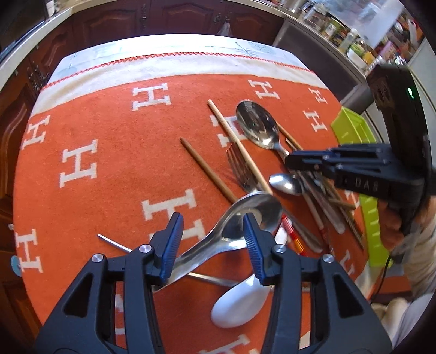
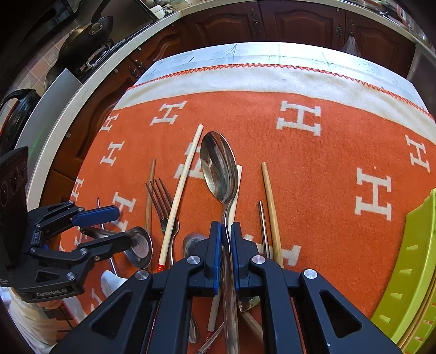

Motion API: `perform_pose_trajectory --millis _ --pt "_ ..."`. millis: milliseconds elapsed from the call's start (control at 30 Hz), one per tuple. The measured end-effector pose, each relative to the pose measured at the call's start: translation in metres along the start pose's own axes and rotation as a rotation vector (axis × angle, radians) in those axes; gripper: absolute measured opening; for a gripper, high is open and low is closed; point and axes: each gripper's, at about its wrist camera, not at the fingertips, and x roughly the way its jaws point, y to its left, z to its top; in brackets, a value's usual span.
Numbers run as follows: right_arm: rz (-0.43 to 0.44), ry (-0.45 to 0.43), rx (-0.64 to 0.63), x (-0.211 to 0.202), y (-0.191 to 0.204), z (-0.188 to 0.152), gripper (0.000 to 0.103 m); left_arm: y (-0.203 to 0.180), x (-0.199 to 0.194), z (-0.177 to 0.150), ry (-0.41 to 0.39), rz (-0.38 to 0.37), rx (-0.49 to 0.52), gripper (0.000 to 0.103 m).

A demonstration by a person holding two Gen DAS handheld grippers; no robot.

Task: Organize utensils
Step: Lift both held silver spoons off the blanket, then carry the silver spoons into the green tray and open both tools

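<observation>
My left gripper [image 1: 212, 231] stands partly open over a steel ladle-like spoon [image 1: 245, 217]; the spoon's handle runs between the blue pads [image 1: 171, 245], and I cannot tell whether they touch it. Its bowl points away from me, up and to the right, its handle back toward my left finger. My right gripper [image 2: 225, 239] is clenched on the handle of a long steel spoon [image 2: 219, 168], whose long axis runs straight ahead, bowl away. Chopsticks [image 2: 181, 190], a fork [image 2: 163, 201] and a white spoon [image 1: 237, 307] lie on the orange blanket [image 2: 313, 168] with white H letters. A green tray [image 2: 414, 272] sits at the right; dark wooden cabinets [image 2: 299, 24] stand beyond.
</observation>
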Motion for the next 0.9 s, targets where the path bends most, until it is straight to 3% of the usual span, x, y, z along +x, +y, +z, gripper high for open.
perform_pose_trajectory --millis 500,600,667,800,900 --pt "-0.005 0.01 -0.011 0.003 0.001 0.001 0.006 -0.017 0.006 -0.013 0.1 0.099 0.128 0.041" --pt "-0.003 0.01 -0.012 0.004 0.0 0.0 0.006 -0.027 0.008 -0.013 0.127 0.145 0.178 0.025" --pt "-0.005 0.01 -0.015 0.004 0.001 0.0 0.006 -0.032 0.008 -0.014 0.147 0.137 0.189 0.015" --pt "-0.013 0.001 -0.031 0.003 0.003 -0.001 0.007 -0.032 0.007 -0.012 0.167 0.129 0.153 0.013" --pt "-0.019 -0.02 -0.032 0.001 0.005 -0.004 0.006 -0.025 0.002 -0.009 0.135 0.069 0.037 0.012"
